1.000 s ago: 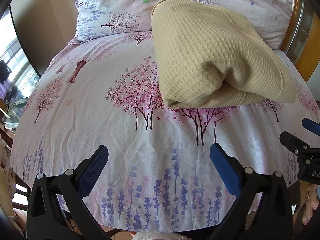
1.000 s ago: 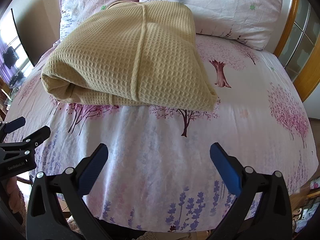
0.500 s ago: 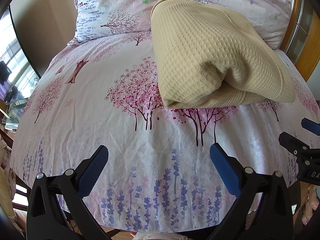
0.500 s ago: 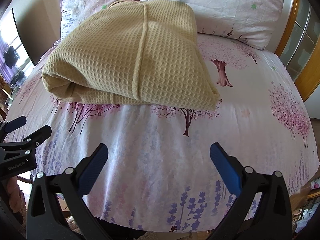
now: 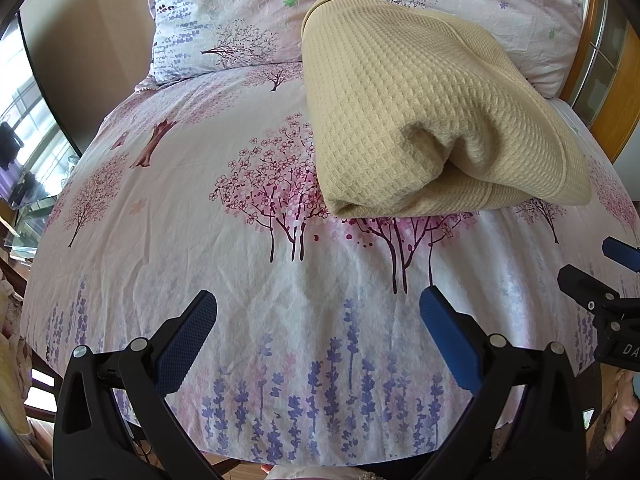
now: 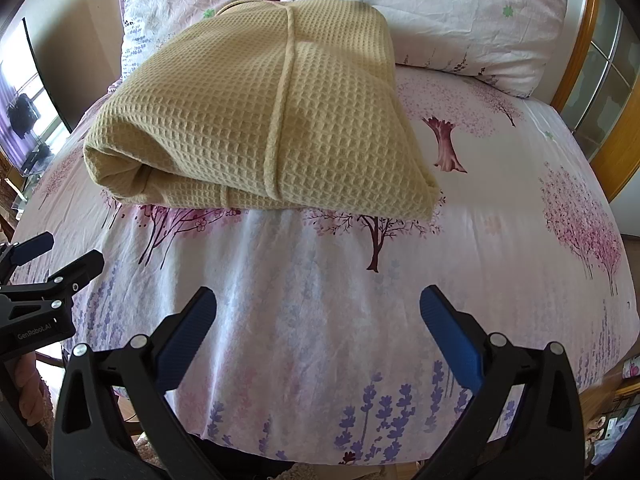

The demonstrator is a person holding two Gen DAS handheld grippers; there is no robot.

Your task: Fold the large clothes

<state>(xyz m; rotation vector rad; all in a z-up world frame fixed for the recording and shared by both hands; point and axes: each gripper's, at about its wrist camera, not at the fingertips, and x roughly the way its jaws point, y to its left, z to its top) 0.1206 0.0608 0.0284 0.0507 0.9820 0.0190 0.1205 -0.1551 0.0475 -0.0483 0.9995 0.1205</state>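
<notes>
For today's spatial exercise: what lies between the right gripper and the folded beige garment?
Only bare floral bedsheet lies between the open right gripper and the folded beige garment, seen in the right wrist view.

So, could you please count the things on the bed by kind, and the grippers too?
Folded beige garment: 1
Pillows, left one and right one: 2
Grippers, left gripper and right gripper, both open and empty: 2
Total: 5
</notes>
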